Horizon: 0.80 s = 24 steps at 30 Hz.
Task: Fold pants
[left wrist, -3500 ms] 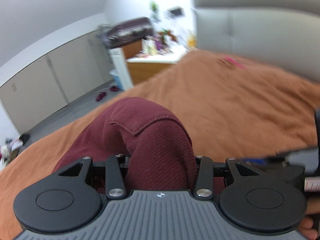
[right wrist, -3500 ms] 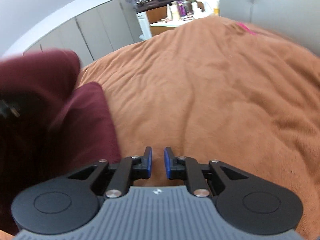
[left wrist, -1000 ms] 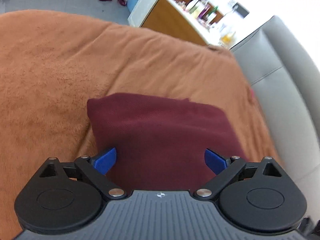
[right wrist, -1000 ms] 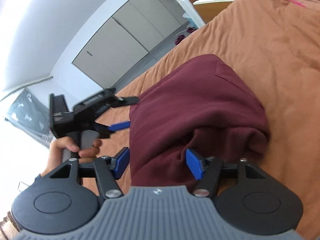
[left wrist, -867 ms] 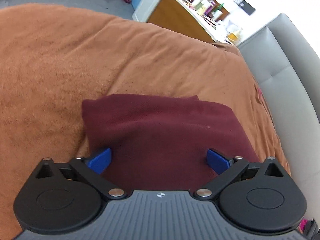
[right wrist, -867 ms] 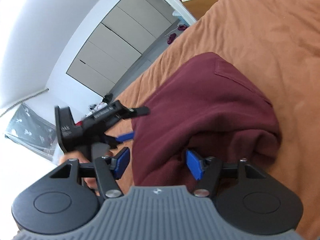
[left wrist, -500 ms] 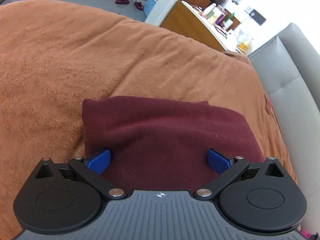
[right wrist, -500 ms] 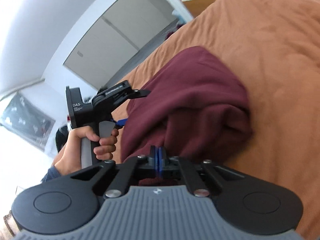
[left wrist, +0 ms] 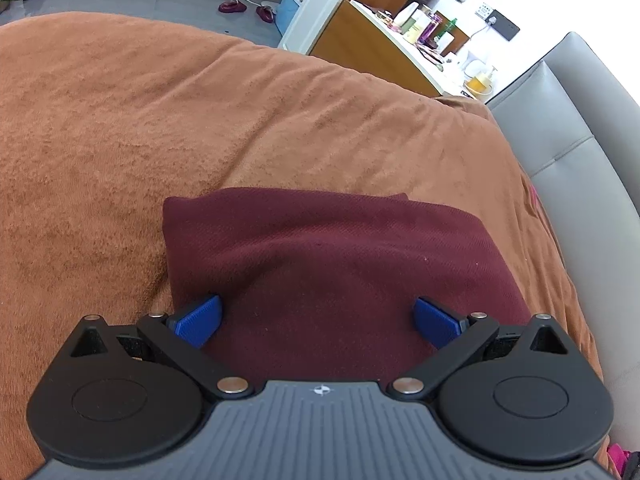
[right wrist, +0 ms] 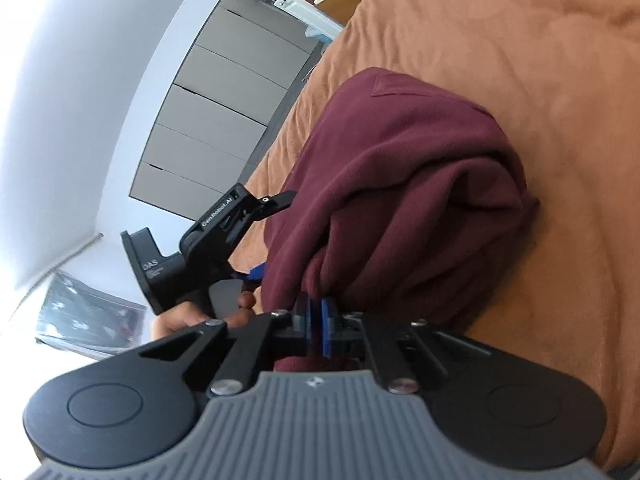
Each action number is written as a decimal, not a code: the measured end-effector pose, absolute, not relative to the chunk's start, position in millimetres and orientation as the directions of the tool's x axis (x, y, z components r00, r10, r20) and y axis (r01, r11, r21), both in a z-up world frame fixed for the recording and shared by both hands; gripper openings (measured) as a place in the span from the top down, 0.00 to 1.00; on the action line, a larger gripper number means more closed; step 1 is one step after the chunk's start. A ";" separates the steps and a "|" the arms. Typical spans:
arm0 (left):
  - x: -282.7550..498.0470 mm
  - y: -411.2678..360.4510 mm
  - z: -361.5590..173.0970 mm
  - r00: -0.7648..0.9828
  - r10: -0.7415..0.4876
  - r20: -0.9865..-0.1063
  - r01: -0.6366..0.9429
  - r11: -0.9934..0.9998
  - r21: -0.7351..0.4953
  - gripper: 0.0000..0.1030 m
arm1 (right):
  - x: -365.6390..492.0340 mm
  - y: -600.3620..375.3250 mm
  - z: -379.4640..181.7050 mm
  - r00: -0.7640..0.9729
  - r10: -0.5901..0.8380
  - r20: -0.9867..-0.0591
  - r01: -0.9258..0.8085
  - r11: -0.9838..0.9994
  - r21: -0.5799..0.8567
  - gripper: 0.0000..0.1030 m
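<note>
Here the folded pants (left wrist: 328, 264) lie on the bed (left wrist: 120, 128). The right gripper (right wrist: 316, 326) pinches one bunched edge; the left gripper (left wrist: 316, 320) has its fingers spread wide, holding nothing. Pulling that single pinch could drag the layers apart and undo the fold.

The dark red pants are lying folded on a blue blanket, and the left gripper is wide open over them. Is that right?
Almost. The blanket is orange-brown, not blue, as the left wrist view shows. The rest holds: the dark red pants lie folded on it, and the left gripper is wide open over them.
</note>
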<state>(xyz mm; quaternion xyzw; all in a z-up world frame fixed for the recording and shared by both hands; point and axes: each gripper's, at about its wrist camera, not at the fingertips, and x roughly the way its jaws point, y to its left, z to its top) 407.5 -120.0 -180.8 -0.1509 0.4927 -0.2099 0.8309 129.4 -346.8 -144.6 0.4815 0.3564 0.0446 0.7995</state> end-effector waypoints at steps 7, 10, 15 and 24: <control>412.7 -123.1 -182.8 0.428 -0.492 -0.758 0.191 0.869 -0.456 0.00 | 93.3 -365.8 -145.4 0.691 0.446 -0.570 0.232 0.609 0.758 1.00; 412.6 -124.0 -182.6 0.426 -0.492 -0.759 0.204 0.870 -0.449 0.00 | 87.1 -376.9 -158.5 0.668 0.447 -0.595 0.246 0.622 0.744 1.00; 410.3 -121.3 -181.6 0.421 -0.501 -0.756 0.216 0.865 -0.453 0.00 | 93.0 -375.6 -170.7 0.648 0.455 -0.611 0.229 0.649 0.725 1.00; 375.7 -115.4 -163.0 0.462 -0.520 -0.719 0.277 0.854 -0.440 0.00 | 128.8 -340.8 -182.9 0.620 0.402 -0.674 0.270 0.697 0.664 0.98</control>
